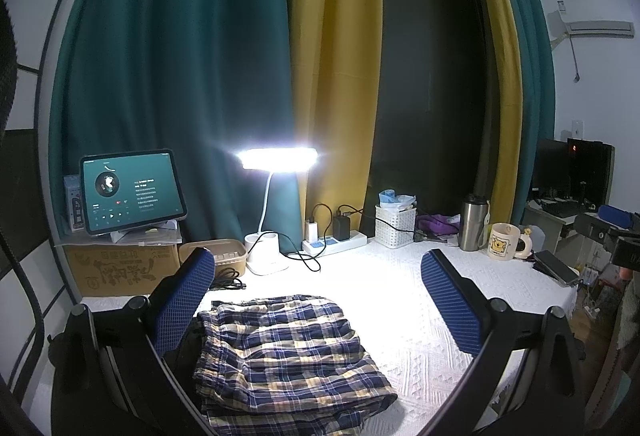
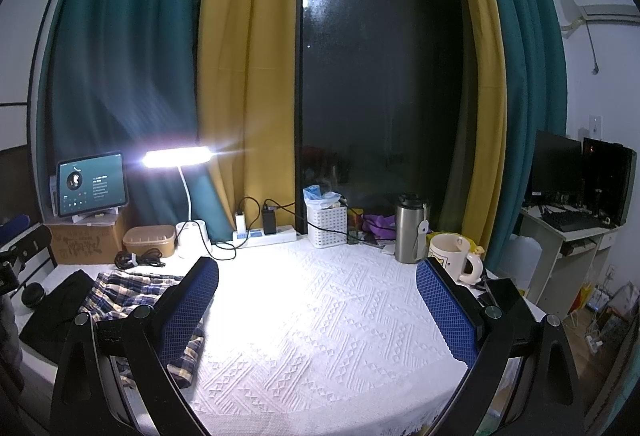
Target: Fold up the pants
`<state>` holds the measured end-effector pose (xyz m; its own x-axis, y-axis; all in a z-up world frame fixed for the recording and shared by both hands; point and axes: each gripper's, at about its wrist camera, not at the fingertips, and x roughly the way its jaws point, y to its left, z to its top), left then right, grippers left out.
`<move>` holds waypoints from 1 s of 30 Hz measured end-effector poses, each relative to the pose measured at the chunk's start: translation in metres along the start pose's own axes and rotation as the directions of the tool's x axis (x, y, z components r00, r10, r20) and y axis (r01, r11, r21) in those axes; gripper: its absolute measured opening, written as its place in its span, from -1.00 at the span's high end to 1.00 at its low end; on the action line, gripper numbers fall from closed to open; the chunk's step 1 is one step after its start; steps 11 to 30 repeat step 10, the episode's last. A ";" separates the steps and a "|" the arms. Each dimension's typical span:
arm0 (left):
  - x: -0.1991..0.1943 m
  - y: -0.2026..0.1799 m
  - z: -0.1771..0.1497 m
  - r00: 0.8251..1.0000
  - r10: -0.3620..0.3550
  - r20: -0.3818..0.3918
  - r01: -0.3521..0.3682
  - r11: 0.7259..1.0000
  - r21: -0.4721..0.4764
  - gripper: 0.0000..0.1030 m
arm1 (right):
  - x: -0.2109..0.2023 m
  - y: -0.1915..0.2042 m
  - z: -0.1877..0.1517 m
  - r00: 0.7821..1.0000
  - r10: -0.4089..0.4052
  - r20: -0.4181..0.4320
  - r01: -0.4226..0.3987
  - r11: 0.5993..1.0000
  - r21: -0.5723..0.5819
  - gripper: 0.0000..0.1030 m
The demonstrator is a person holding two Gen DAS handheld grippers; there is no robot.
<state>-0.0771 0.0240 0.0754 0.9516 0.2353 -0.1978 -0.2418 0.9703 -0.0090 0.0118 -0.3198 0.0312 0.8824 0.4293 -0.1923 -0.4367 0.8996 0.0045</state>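
The plaid pants (image 1: 288, 352) lie folded into a compact stack on the white textured tablecloth (image 1: 420, 316), with the elastic waistband at the left. My left gripper (image 1: 316, 300) is open and empty, hovering above the pants, its blue fingers (image 1: 184, 300) apart on either side. In the right wrist view the pants (image 2: 128, 292) lie at the left, partly behind the left finger. My right gripper (image 2: 318, 304) is open and empty over bare tablecloth (image 2: 320, 316), to the right of the pants. A dark garment (image 2: 60, 312) lies left of the pants.
Along the table's back stand a lit desk lamp (image 1: 276, 160), a tablet (image 1: 134, 192) on a cardboard box (image 1: 120, 268), a power strip (image 1: 336, 240), a white basket (image 1: 394, 224), a steel flask (image 1: 474, 224) and a mug (image 1: 506, 240). A phone (image 1: 556, 266) lies at the right edge.
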 end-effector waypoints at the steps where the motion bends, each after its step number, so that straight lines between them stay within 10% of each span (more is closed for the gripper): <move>1: 0.000 0.000 0.000 1.000 0.000 0.000 0.000 1.000 0.000 -0.98 | 0.000 0.000 0.000 1.000 0.000 0.000 0.000 1.000 0.000 -0.93; 30: 0.000 0.002 0.001 1.000 -0.014 0.007 0.014 1.000 -0.003 -0.98 | 0.000 0.000 -0.001 1.000 -0.001 0.000 0.001 1.000 -0.002 -0.93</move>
